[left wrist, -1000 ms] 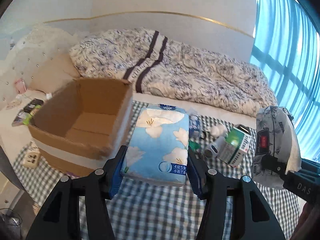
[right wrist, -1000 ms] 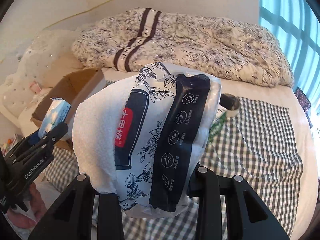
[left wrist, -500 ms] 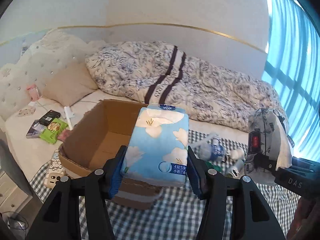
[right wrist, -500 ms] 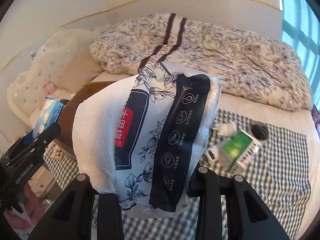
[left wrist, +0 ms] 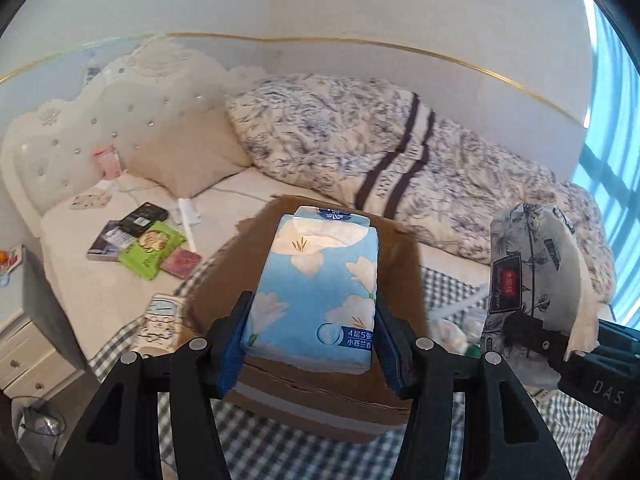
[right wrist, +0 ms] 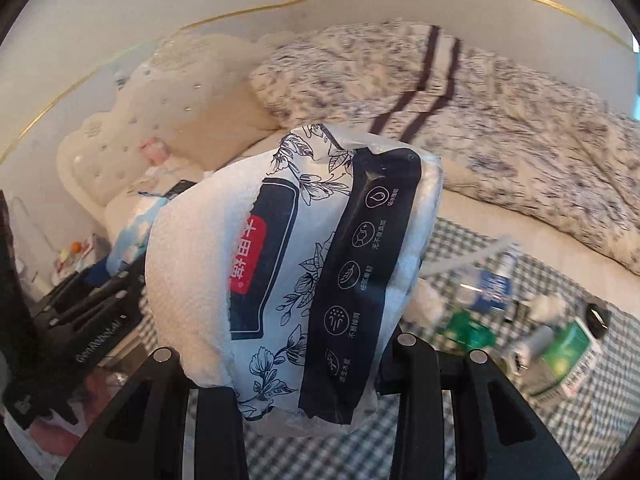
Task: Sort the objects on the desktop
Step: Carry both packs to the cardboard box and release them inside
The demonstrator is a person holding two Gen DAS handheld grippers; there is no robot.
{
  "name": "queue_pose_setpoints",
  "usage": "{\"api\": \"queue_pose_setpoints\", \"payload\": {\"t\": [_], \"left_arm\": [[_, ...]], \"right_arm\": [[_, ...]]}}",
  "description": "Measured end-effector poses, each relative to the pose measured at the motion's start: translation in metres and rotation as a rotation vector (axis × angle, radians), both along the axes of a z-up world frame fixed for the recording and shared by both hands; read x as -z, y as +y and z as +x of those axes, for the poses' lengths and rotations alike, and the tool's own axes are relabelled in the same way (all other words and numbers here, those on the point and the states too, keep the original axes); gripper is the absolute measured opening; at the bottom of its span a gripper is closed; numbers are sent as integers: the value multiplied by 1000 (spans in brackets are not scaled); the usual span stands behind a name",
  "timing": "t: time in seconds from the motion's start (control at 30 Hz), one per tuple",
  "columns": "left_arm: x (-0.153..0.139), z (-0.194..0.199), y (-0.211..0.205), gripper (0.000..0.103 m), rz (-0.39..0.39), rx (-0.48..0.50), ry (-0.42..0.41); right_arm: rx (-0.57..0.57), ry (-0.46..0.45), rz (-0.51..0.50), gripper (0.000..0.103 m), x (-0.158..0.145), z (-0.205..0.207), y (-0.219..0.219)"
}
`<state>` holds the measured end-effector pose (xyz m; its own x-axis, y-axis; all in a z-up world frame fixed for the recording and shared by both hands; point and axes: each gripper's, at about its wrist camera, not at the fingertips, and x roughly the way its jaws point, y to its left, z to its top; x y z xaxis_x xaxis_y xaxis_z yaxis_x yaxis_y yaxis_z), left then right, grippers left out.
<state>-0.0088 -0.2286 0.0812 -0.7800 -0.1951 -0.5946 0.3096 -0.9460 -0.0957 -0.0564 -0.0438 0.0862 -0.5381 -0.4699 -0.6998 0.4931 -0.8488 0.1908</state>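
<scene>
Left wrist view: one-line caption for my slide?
Left gripper holds a blue tissue pack over the cardboard box.

"4层5张" on the blue tissue pack (left wrist: 314, 292), "DAS" on the right hand-held gripper (left wrist: 532, 334), red label characters unclear on floral pack (right wrist: 304, 280)

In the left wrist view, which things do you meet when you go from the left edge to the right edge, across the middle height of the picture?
Dark book → green snack packet → blue tissue pack held in the left gripper → black-and-white flowered tissue pack held in the right gripper.
</scene>
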Motion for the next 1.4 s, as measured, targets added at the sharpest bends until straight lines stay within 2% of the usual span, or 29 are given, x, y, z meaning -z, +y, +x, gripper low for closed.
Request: {"api": "queue_pose_setpoints", "payload": {"t": [0.3, 0.67, 0.83, 0.87, 0.9, 0.93, 0.97, 1.0, 1.17, 1.4], "left_arm": [[16, -14, -25, 57, 19, -37, -37], [48, -38, -35, 57, 45, -23, -104], [53, -47, -39, 57, 46, -16, -109], [53, -48, -40, 59, 46, -14, -108], [53, -50, -41, 66, 46, -10, -107], [53, -51, -41, 74, 44, -8, -112], [54, -52, -40, 94, 36, -12, -123], [54, -54, -39, 101, 24, -19, -133], [58, -54, -34, 101, 19, -28, -163], [52, -45, -24, 101, 28, -23, -159]], "right_arm": [[-61, -29, -13, 35, 12, -21, -48], [-42, -99, 27, 35, 43, -60, -79], [-40, -111, 35, 38, 51, -69, -85], [-41, -111, 31, 44, 51, -70, -85], [-36, -111, 28, 50, 51, -71, -84], [-26, -108, 28, 65, 51, -72, -83], [-12, -103, 23, 78, 50, -72, -81], [-5, -100, 13, 80, 49, -73, -79], [19, -103, -22, 80, 44, -73, -68], [34, -101, -31, 80, 38, -62, -53]]}}
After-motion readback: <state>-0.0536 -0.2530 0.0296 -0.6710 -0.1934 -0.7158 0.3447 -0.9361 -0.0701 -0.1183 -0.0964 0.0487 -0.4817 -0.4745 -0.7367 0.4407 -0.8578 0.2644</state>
